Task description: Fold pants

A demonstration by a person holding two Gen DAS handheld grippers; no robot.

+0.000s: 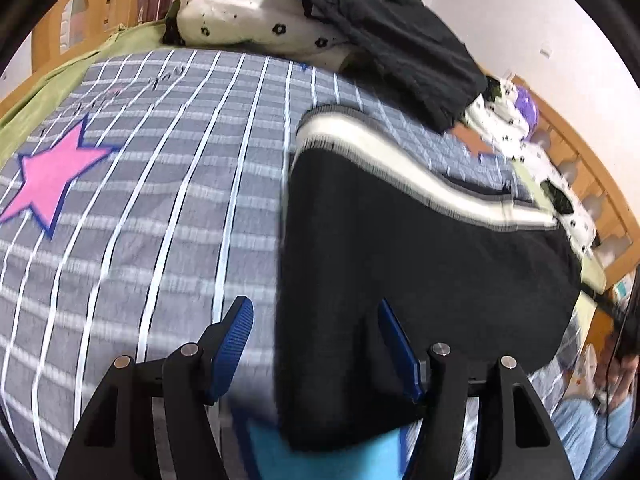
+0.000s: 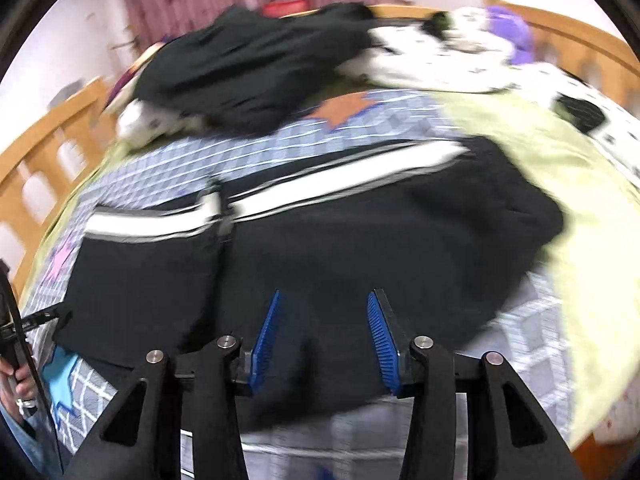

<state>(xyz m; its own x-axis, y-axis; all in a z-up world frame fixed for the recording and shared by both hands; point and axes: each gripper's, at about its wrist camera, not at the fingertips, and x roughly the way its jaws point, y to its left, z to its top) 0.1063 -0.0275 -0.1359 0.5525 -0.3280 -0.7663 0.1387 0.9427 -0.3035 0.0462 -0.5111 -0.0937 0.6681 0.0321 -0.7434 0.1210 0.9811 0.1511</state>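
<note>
The black pants [image 1: 420,264] with a white side stripe [image 1: 400,156] lie folded on the grey checked bedspread [image 1: 160,200]. My left gripper [image 1: 316,312] is open, its blue pads straddling the pants' left edge, holding nothing. In the right wrist view the pants [image 2: 360,240] spread across the bed, stripe [image 2: 320,184] along the far side. My right gripper [image 2: 324,304] is open just above the pants' near edge, empty. The view is blurred.
A second black garment [image 1: 400,48] lies over a white flowered pillow [image 1: 256,20] at the bed's far end. A yellow-green sheet [image 2: 560,184] lies to the right. Wooden bed rails [image 2: 36,168] run along the sides. A pink star [image 1: 52,176] marks the bedspread.
</note>
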